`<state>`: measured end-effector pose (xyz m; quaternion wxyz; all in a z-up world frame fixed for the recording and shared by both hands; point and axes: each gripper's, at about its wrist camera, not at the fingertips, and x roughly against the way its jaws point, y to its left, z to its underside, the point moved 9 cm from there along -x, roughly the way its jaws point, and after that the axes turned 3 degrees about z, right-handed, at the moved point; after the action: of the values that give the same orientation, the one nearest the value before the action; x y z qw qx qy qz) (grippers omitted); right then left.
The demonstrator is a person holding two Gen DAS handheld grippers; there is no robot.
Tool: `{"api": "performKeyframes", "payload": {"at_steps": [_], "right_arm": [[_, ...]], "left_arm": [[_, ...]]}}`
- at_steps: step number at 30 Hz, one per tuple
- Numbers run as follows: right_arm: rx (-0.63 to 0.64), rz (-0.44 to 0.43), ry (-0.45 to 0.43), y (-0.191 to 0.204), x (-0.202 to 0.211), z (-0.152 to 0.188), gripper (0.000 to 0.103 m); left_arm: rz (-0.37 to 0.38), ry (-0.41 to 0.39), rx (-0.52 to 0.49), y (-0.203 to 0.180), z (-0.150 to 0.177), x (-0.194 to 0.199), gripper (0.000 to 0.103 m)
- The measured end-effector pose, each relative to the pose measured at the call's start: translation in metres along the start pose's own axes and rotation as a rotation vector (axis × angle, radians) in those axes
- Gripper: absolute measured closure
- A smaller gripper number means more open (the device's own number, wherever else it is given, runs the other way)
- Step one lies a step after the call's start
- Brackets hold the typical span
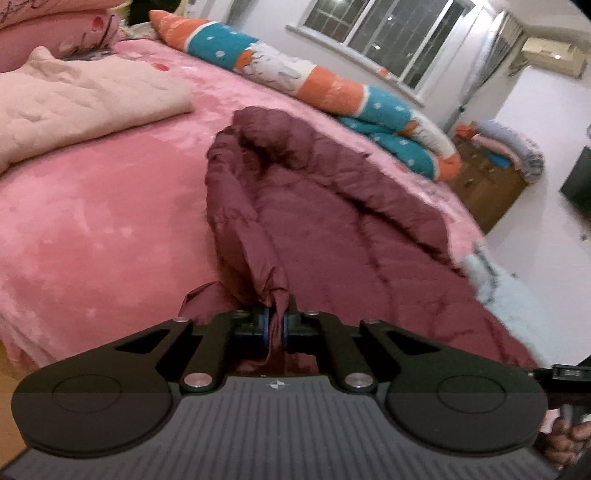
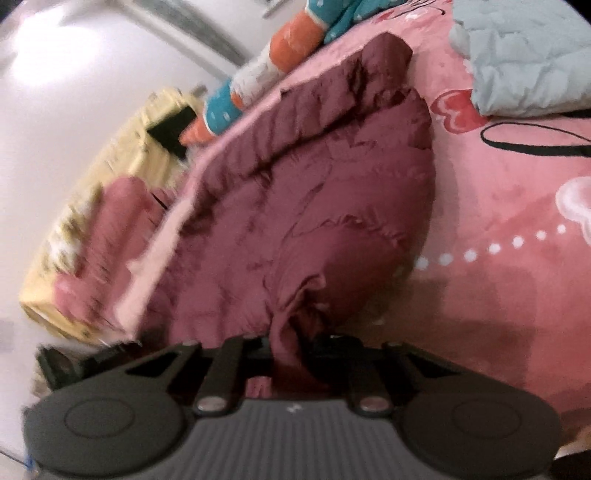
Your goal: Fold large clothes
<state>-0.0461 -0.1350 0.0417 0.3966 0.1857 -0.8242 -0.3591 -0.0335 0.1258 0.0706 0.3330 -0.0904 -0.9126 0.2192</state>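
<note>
A fold of the maroon puffer coat (image 1: pixel 332 221) is pinched tight in the left gripper (image 1: pixel 276 325), and another bunch of its hem is clamped in the right gripper (image 2: pixel 295 350). From both, the coat's long axis is stretched straight away across the pink bedspread (image 1: pixel 92 221), so neither hand is really nearer. Further back, a cream quilt (image 1: pixel 74 99) and a striped bolster (image 1: pixel 295 74) can be made out, then a window (image 1: pixel 388 26).

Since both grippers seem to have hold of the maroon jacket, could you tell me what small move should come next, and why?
Probably lift both edges and carry them away from you, over the jacket. The left gripper and right gripper are each shut on the maroon puffer jacket, which lies spread on the pink bedspread.
</note>
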Motion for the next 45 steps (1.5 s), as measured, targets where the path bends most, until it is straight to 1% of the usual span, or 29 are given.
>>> {"api": "performKeyframes", "payload": {"at_steps": [3,8,11,15,22,26,29,31,35,37,41,45], "right_arm": [[-0.036,-0.055,-0.028,0.004,0.012,0.000,0.096],[-0.045,-0.128,-0.049,0.017,0.031,0.003,0.098],[-0.043,-0.157,-0.048,0.028,0.040,0.008,0.098],[-0.040,-0.192,-0.049,0.035,0.062,0.019,0.098],[-0.109,-0.270,-0.061,0.038,0.107,0.035,0.098],[-0.145,-0.308,-0.059,0.038,0.125,0.037,0.098],[-0.173,-0.323,-0.071,0.035,0.126,0.027,0.098],[-0.186,-0.342,-0.090,0.035,0.126,0.017,0.098],[-0.187,-0.359,-0.154,0.040,0.122,-0.019,0.098],[-0.196,-0.352,-0.194,0.039,0.116,-0.042,0.097],[-0.235,-0.330,-0.270,0.026,0.102,-0.084,0.096],[-0.272,-0.316,-0.345,0.013,0.083,-0.124,0.096]], "left_arm": [[0.052,-0.019,0.003,-0.013,-0.002,0.015,0.103],[0.119,-0.031,0.004,-0.030,0.000,0.035,0.103],[0.162,-0.025,0.013,-0.034,0.002,0.050,0.103],[0.216,-0.009,-0.004,-0.043,0.006,0.073,0.103],[0.295,0.008,-0.028,-0.055,0.010,0.096,0.103],[0.321,-0.013,-0.025,-0.061,-0.001,0.100,0.103],[0.342,-0.041,0.028,-0.057,-0.017,0.093,0.103],[0.336,-0.060,0.051,-0.057,-0.027,0.083,0.103],[0.326,-0.115,0.111,-0.048,-0.061,0.065,0.103],[0.317,-0.149,0.142,-0.041,-0.080,0.054,0.103],[0.284,-0.210,0.219,-0.021,-0.119,0.029,0.103],[0.233,-0.247,0.267,-0.005,-0.146,0.000,0.102]]}}
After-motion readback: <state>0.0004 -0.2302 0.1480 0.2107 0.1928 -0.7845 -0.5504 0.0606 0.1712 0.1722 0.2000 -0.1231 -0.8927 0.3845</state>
